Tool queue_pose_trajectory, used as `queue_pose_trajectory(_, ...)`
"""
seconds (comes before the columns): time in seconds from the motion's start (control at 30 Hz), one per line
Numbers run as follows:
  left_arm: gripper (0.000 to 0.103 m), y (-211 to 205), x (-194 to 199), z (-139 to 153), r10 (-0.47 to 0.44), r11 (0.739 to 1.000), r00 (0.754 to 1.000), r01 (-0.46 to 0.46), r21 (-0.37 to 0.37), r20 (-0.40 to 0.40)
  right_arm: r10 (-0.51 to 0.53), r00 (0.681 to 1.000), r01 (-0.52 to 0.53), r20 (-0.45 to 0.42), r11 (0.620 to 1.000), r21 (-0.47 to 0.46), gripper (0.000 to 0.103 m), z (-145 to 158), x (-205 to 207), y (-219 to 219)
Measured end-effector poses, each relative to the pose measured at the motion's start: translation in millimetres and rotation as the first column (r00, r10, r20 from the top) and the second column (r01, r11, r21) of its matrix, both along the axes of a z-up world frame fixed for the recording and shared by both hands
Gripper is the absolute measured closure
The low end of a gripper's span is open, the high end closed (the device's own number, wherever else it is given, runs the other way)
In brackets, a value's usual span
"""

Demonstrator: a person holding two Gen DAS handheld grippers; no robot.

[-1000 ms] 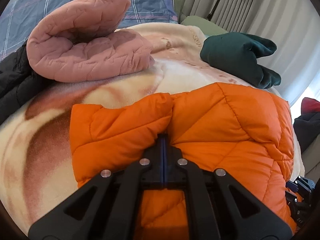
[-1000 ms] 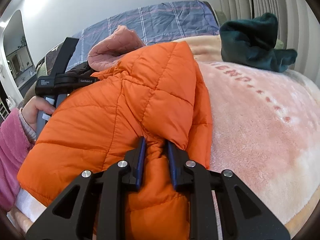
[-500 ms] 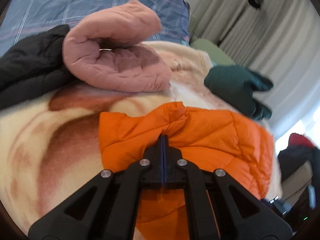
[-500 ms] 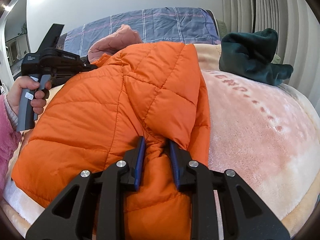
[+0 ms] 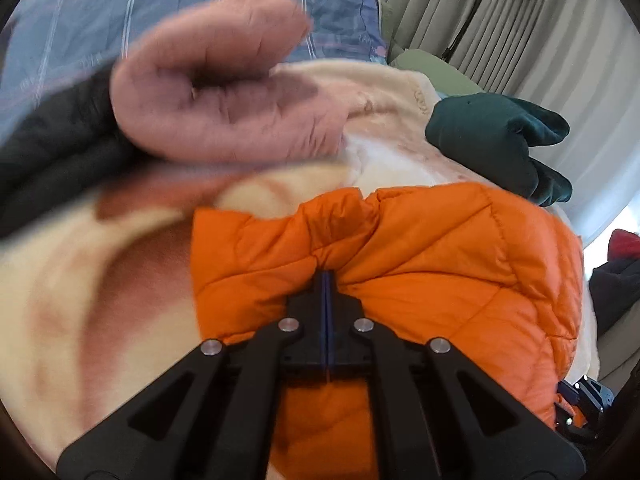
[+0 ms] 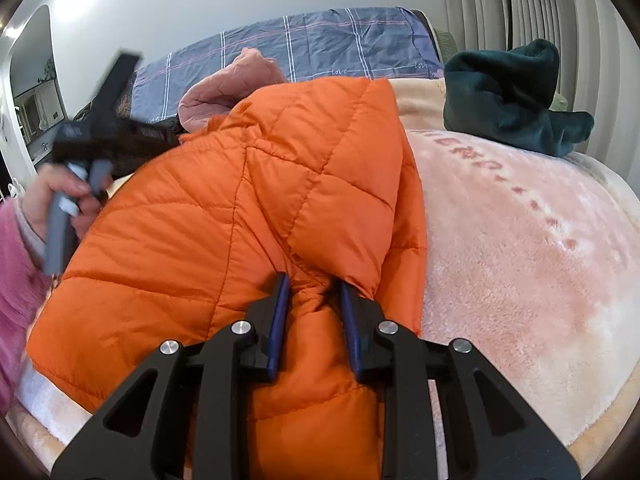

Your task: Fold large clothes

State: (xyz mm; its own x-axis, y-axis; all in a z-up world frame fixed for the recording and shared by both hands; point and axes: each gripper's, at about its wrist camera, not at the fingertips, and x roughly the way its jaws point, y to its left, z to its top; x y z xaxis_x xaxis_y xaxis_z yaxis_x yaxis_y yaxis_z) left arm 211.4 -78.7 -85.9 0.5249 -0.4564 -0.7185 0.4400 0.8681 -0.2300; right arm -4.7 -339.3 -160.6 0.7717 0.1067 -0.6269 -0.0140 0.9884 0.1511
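An orange quilted puffer jacket (image 5: 432,264) lies folded on the pink and cream blanket (image 5: 100,280). It also shows in the right wrist view (image 6: 248,208). My left gripper (image 5: 327,280) is shut on a pinch of its edge; in the right wrist view its body (image 6: 108,136) is at the jacket's far left, blurred. My right gripper (image 6: 314,300) is shut on a bunched fold of the jacket, with the fabric filling the gap between the fingers.
A folded pink quilted garment (image 5: 224,96) and a black garment (image 5: 52,160) lie at the back left. A dark green garment (image 6: 508,100) lies at the back right. A blue plaid cover (image 6: 320,48) lies behind. Curtains (image 5: 540,32) hang to the right.
The left gripper has moved with the jacket edge, and its view is now blurred. In the right wrist view the left hand has shifted and tilted. The right gripper keeps its hold.
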Motion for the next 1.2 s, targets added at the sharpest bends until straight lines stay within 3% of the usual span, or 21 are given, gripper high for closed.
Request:
queue_pose_trajectory(0.1, 0.099, -17.8, -19.0, 38.4, -0.094, 0.993, 0.992, 0.099, -0.058, 0.085, 0.009, 1.0, -0.009, -0.002, 1.0, 0.024, 0.076, 0.1, 1.3, -2.4)
queue_pose_trajectory(0.17, 0.098, -44.3, -35.3, 59.4, -0.202, 0.974, 0.972, 0.212, -0.08, 0.123, 0.012, 1.0, -0.012, -0.003, 1.0, 0.028, 0.075, 0.5, 1.7, -2.8)
queue_pose_trajectory(0.23, 0.092, -82.5, -45.1, 63.7, -0.309, 0.946, 0.943, 0.318, -0.063, 0.124, 0.011, 1.0, -0.011, -0.001, 1.0, 0.024, 0.075, 0.7, 1.7, -2.1)
queue_pose_trajectory(0.3, 0.089, -113.7, -41.4, 47.9, -0.357, 0.934, 0.931, 0.358, -0.01, 0.075, 0.011, 1.0, -0.011, 0.0, 1.0, 0.025, 0.075, 0.9, 1.9, -2.5)
queue_pose_trajectory(0.37, 0.09, -146.0, -26.7, 1.3, -0.357, 0.928, 0.933, 0.359, 0.094, -0.045, 0.001, 1.0, -0.001, 0.005, 1.0, 0.029, 0.074, 1.2, 0.8, -4.6)
queue_pose_trajectory(0.43, 0.092, -154.1, -15.1, -21.1, -0.328, 0.936, 0.941, 0.336, 0.104, -0.086, -0.016, 1.0, 0.016, 0.008, 0.999, 0.047, 0.073, 2.8, 0.5, -8.5)
queue_pose_trajectory(0.6, 0.092, -146.7, -16.1, -27.0, -0.317, 0.943, 0.944, 0.324, 0.08, -0.089, 0.035, 0.999, -0.034, -0.015, 0.994, 0.105, 0.071, 19.3, 1.5, -18.8)
queue_pose_trajectory(0.73, 0.093, -137.8, -15.7, -29.0, -0.313, 0.947, 0.945, 0.317, 0.04, -0.094, 0.017, 0.995, -0.037, 0.102, 0.979, 0.199, 0.07, 63.4, 0.9, -38.5)
queue_pose_trajectory(0.87, 0.093, -139.3, -14.1, -27.2, -0.311, 0.948, 0.945, 0.316, 0.034, -0.097, -0.042, 0.988, 0.002, 0.151, 0.967, 0.253, 0.071, 84.6, 37.7, -54.1)
queue_pose_trajectory(0.93, 0.093, -139.3, -13.8, -27.1, -0.311, 0.949, 0.946, 0.315, 0.03, -0.095, -0.023, 0.994, -0.011, 0.109, 0.952, 0.306, 0.08, 76.4, 69.1, -55.1)
queue_pose_trajectory(1.07, 0.094, -134.6, -10.8, -26.8, -0.306, 0.952, 0.947, 0.307, -0.002, -0.099, -0.08, 0.992, 0.1, -0.096, 0.97, 0.22, 0.099, 13.4, 117.0, -54.2)
queue_pose_trajectory(1.1, 0.094, -131.9, -8.2, -27.2, -0.297, 0.955, 0.949, 0.296, -0.02, -0.108, -0.086, 0.99, 0.112, -0.113, 0.963, 0.245, 0.103, -4.4, 118.9, -60.6)
queue_pose_trajectory(1.2, 0.094, -125.8, -1.7, -28.8, -0.307, 0.95, 0.942, 0.297, -0.093, -0.136, -0.083, 0.99, 0.113, -0.115, 0.953, 0.281, 0.103, -15.6, 111.7, -67.7)
